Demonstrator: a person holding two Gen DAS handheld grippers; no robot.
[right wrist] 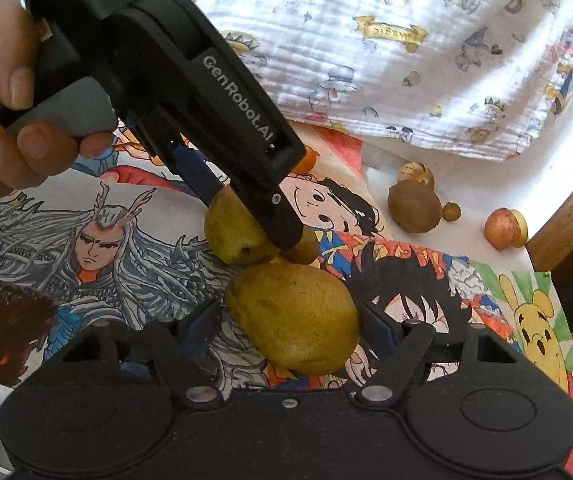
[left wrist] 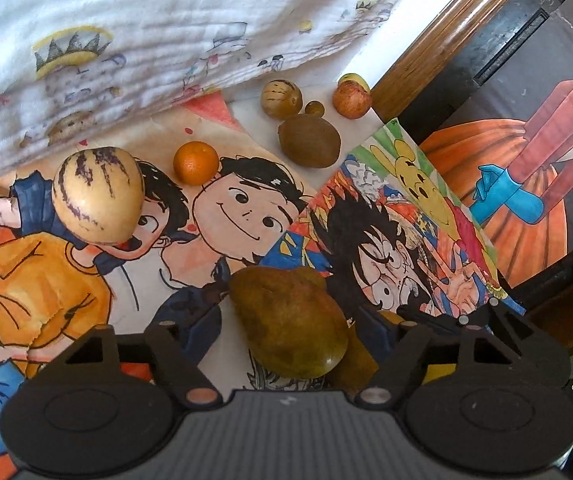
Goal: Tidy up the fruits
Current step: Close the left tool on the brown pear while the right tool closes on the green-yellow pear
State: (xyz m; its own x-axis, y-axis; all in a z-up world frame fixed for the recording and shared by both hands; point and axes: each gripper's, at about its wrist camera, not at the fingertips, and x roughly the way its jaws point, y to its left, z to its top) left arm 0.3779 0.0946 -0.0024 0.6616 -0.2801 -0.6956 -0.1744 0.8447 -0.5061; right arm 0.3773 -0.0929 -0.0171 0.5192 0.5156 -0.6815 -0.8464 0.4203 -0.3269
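Note:
Two yellow-green pears lie side by side on cartoon drawings. In the left wrist view one pear [left wrist: 290, 320] sits between the blue pads of my left gripper [left wrist: 290, 312], which close on its sides. The right wrist view shows the same left gripper [right wrist: 246, 216] slanting down from the upper left, its fingers clasping that pear [right wrist: 234, 232]. The nearer pear [right wrist: 294, 316] fills my right gripper [right wrist: 292, 320], with both pads against it.
A big striped melon [left wrist: 98, 196], an orange [left wrist: 195, 162], a kiwi [left wrist: 309, 141], a small striped melon [left wrist: 281, 99] and an apple [left wrist: 351, 99] lie farther off. A printed white cloth [left wrist: 126, 40] lies behind them, beside a wooden rail [left wrist: 446, 32]. A hand [right wrist: 14, 92] holds the left gripper.

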